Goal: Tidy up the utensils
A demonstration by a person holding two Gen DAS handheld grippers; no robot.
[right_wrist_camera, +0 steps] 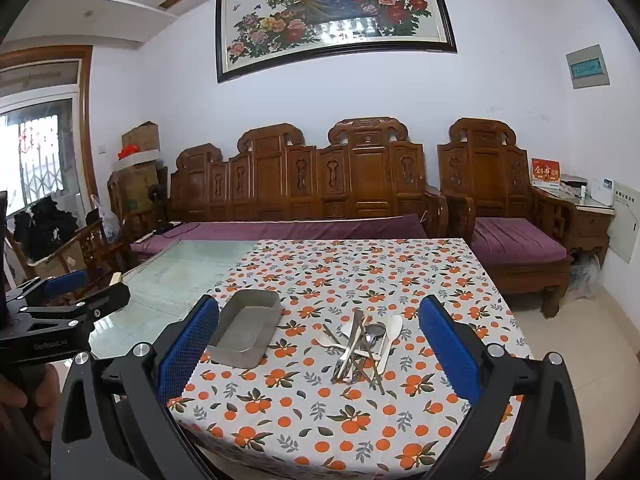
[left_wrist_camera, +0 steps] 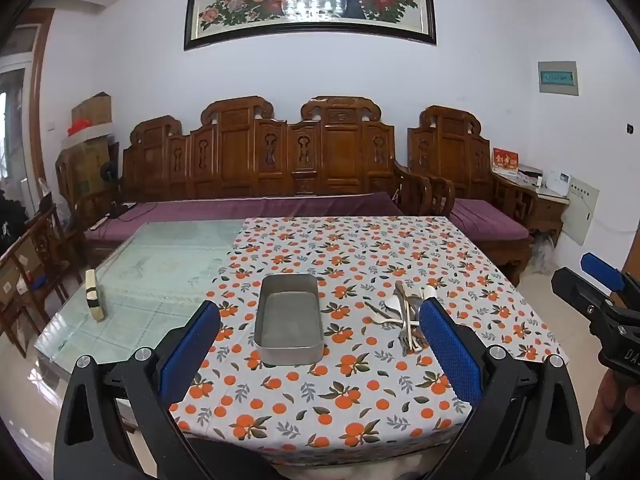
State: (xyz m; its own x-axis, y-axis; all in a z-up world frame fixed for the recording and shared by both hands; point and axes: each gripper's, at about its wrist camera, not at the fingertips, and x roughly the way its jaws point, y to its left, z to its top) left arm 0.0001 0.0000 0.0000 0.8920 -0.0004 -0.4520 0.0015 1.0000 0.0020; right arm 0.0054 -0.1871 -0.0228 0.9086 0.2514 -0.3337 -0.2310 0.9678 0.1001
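Your left gripper (left_wrist_camera: 320, 332) is spread wide, holding nothing, over the near table edge. The metal tray (left_wrist_camera: 289, 322) sits empty on the orange-print cloth (left_wrist_camera: 320, 412), the utensil pile (right_wrist_camera: 362, 346) just right of it. Your right gripper (right_wrist_camera: 319, 334) likewise gapes empty.

- Left wrist view looks slightly down over the worktop (left_wrist_camera: 360, 248) from its near edge.
- Right wrist view sits further right; both share the tray (left_wrist_camera: 289, 320) and the sofa (right_wrist_camera: 304, 200).

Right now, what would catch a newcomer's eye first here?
Probably the orange-print tablecloth, with a tangled pile of utensils lying on it. Left of the pile sits an empty metal tray. On the wall above the carved wooden sofa hangs a large peacock painting.
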